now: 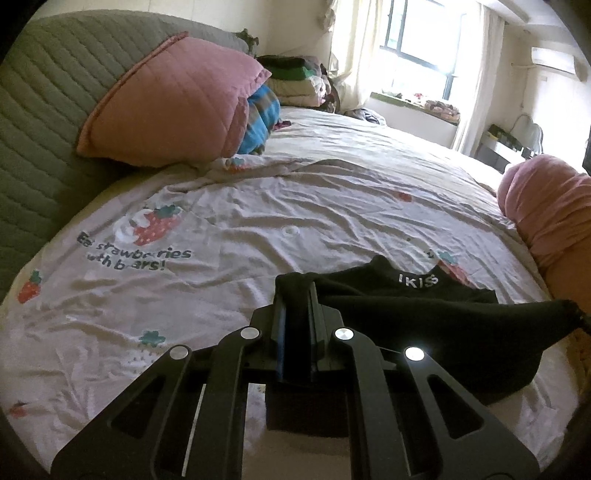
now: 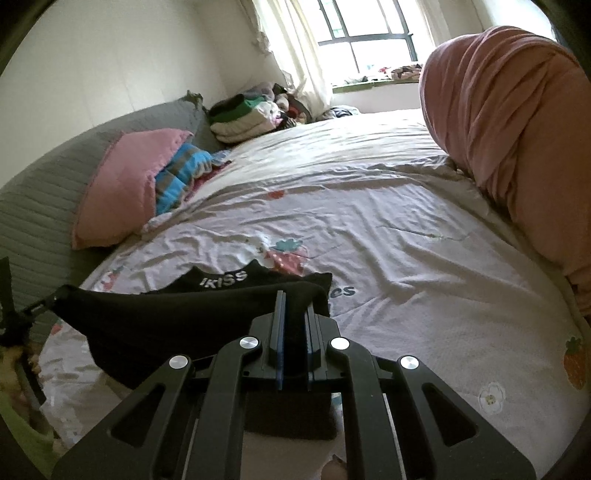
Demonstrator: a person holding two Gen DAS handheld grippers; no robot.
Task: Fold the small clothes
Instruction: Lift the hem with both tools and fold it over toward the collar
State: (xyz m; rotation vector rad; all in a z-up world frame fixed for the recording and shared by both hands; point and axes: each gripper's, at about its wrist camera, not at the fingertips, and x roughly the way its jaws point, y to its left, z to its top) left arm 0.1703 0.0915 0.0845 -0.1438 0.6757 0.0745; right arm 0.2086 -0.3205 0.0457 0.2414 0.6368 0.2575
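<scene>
Daylight floods from the window across a rumpled strawberry-print bedsheet, and that is our folding surface. Both tools are in play on one black garment, a small dark piece with white "IKISS" lettering on its band.

Left gripper has its jaws pinched together on one end of the cloth, fabric bunched just beyond the tips. Right gripper does the same at the opposite end, jaws clamped on a fold of black fabric. Between the two, the near edge is stretched in a line and appears lifted off the sheet, while the lettered band lies on the bed just ahead of both sets of jaws.

So this looks like the fold itself: near edge raised, far part resting. To do it well, I'd judge both ends should travel forward together at even height, keeping that span taut so the middle does not sag or twist. Lay the held edge square onto the far band, then let go only once the cloth is flat.

Risk? Soft knit slips and bunches; uneven pull would skew the fold. A pink pillow and a stack of folded clothes sit well beyond the jaws, a pink bolster off to the right side, none in the way.
</scene>
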